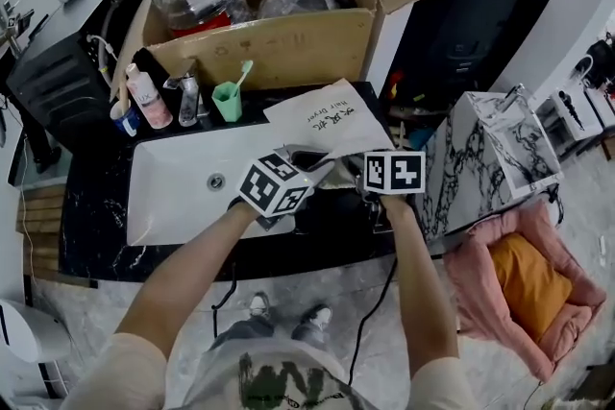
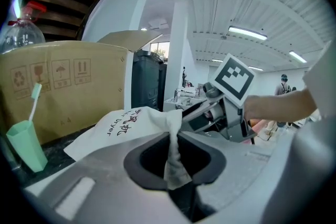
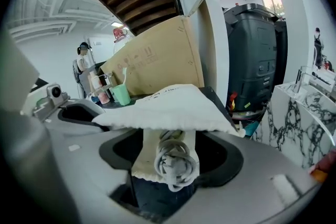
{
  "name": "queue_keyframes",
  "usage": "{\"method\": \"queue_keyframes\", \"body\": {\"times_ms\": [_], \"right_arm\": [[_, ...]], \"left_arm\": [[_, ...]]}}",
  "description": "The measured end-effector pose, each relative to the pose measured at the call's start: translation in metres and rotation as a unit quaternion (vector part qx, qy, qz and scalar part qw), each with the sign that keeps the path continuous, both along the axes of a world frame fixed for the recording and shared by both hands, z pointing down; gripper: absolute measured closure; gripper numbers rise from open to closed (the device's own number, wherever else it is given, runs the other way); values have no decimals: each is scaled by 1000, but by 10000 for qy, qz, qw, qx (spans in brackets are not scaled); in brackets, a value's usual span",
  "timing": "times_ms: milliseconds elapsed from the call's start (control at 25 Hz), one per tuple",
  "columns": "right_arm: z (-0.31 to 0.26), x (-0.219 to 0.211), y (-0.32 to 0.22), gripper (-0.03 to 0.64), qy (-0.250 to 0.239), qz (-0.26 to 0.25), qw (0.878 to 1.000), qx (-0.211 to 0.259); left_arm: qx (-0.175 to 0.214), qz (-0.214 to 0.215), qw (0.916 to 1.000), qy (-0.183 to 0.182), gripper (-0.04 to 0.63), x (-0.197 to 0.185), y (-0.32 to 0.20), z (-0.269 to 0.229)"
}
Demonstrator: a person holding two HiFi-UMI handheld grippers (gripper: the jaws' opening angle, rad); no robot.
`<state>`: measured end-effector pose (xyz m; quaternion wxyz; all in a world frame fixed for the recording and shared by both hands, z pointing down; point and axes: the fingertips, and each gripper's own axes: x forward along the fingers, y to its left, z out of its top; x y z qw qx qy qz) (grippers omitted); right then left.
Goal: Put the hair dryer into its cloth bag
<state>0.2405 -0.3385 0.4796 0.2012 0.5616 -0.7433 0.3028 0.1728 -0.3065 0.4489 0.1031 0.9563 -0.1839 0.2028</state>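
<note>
The white cloth bag (image 1: 327, 122) with printed lettering lies on the black counter behind the sink. My left gripper (image 1: 309, 162) is shut on a pinched strip of the bag's edge (image 2: 172, 157), and the bag (image 2: 128, 126) spreads away to the left beyond the jaws. My right gripper (image 1: 357, 176) sits just to the right, open wide. In the right gripper view the bag (image 3: 168, 107) drapes over its jaws. A coiled grey cord (image 3: 177, 161) hangs between them with gaps on both sides. The hair dryer's body is hidden.
A white sink basin (image 1: 183, 182) lies left of the grippers. Behind it stand a faucet (image 1: 187, 96), bottles (image 1: 144, 99), a green cup with a toothbrush (image 1: 228, 99) and an open cardboard box (image 1: 288, 38). A marbled stand (image 1: 490, 154) and pink cushion (image 1: 524, 288) are at the right.
</note>
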Motion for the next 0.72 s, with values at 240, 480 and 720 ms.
{"method": "queue_keyframes", "body": {"times_ms": [240,480,720], "right_arm": [[-16,3,20,305,32,189,9998,75],[-34,2,36,305,-23,386,9989,263],[-64,9,49,342,51,597,9962,631]], "left_arm": [[-91,123,9998,109,515,1,6,-4],[-3,-69,9994,349,508,-8,-1,-20],[123,-421,9982,398,508,-24,-16,-37]]}}
